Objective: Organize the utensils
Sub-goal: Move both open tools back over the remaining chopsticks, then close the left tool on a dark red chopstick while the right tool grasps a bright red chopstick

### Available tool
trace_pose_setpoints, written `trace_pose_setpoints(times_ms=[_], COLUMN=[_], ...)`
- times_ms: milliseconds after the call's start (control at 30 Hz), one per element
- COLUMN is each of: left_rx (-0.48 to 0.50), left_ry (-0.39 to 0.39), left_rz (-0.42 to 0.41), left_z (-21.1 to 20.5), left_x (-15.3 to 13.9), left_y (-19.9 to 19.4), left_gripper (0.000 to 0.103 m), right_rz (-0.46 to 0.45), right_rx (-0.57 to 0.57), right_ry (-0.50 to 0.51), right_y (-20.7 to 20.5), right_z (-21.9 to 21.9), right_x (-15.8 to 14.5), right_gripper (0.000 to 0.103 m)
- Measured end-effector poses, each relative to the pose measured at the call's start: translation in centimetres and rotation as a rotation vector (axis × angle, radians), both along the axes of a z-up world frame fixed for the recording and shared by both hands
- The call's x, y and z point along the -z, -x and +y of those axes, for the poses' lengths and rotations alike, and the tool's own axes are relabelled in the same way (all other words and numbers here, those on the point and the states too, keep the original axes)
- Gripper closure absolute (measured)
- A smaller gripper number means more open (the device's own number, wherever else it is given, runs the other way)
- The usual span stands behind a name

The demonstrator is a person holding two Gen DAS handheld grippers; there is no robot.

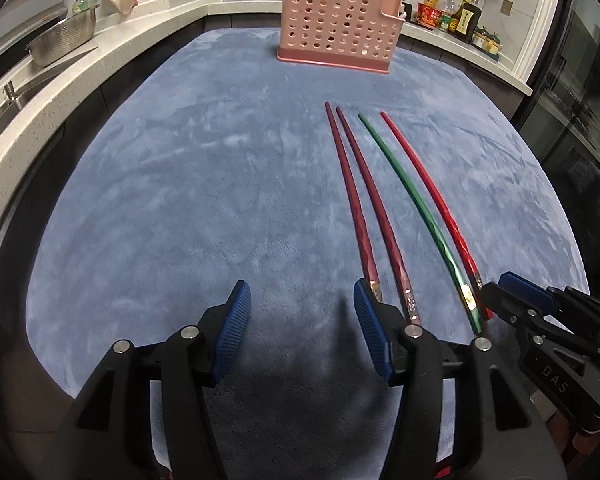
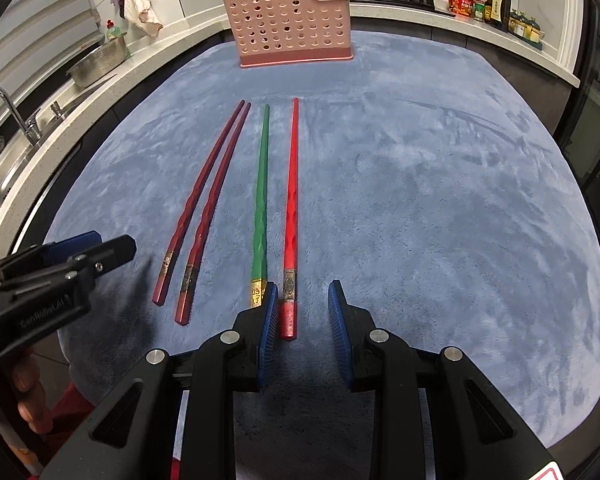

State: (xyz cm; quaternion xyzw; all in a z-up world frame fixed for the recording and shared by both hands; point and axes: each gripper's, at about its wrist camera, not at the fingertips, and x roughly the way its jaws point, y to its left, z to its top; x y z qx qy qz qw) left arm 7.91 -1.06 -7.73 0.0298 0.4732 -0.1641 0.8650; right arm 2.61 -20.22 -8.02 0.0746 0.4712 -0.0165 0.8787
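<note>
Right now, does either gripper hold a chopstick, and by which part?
No, nothing is held. The left gripper is open over bare cloth; the right gripper straddles the red chopstick near its thick end, unclamped.

Your lighting: even, moderate, overhead. Shadows: a soft dark patch on the blue cloth [image 1: 180, 200] under your left claw [image 1: 300, 304]. Glare: faint sheen on the chopsticks. Distortion: strong fisheye bowing, black vignette at corners. Focus: sharp centrally, softer at rims.
</note>
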Motion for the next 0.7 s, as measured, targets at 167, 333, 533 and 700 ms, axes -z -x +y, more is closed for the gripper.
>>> trace_pose_setpoints(times_ms=[167,333,533,700], left_rx=[0.013,0.018,0.032,0.041], left_ry=[0.002,0.005,0.014,0.021], left_rz=[0.009,0.019,0.027,0.029], left_z=[-0.3,-0.6,-0.9,-1.3], left_x=[0.3,0.4,0.5,0.5], left_y=[0.1,0.1,0.2,0.4], left_gripper=[0.052,0.051,0.050,0.048], right_rz=[0.007,0.014,0.010,0.009], right_rx=[0.003,0.001,0.003,0.007], right_ry=[-0.001,0.001,0.010,0.013], right_y=[-0.3,-0.5,-0.7,-0.7], right_z=[0.0,0.2,0.1,0.0], right_x=[0.4,0.7,1.0,1.0], right_gripper=[0.078,0.080,0.085,0.089])
